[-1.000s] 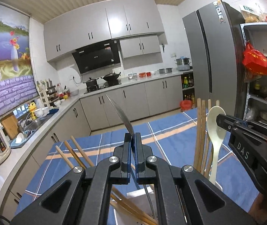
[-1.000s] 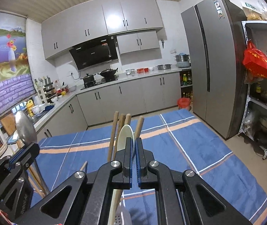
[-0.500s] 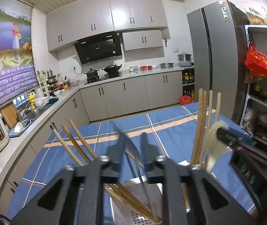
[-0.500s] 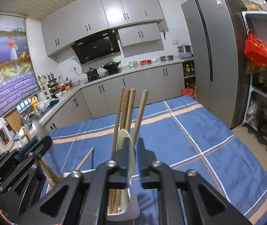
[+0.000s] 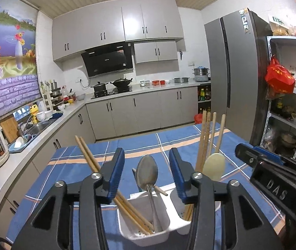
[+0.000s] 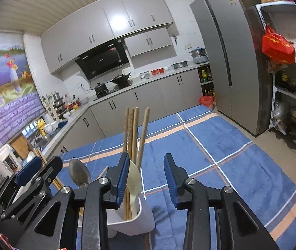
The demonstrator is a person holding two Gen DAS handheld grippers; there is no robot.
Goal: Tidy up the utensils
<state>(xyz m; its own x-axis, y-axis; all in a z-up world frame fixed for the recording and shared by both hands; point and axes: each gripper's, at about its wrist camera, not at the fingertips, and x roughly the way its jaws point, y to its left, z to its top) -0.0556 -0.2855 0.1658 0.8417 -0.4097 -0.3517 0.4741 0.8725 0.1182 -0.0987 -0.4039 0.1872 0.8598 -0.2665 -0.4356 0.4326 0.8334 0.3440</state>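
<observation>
Inside white holder point(image 5: 164, 223) — two spoons point(image 5: 147, 171), chopsticks point(image 5: 208, 137)

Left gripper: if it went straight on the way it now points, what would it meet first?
Probably the metal spoon, standing in the white holder directly between the open fingers of the left gripper. Beyond it lies only blue tablecloth. Depth is unclear.

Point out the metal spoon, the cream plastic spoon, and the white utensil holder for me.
metal spoon point(image 5: 147, 170), left wrist view, on its bowl.
cream plastic spoon point(image 5: 214, 166), left wrist view, on its bowl.
white utensil holder point(image 5: 148, 232), left wrist view, on the near wall of the left compartment.
</observation>
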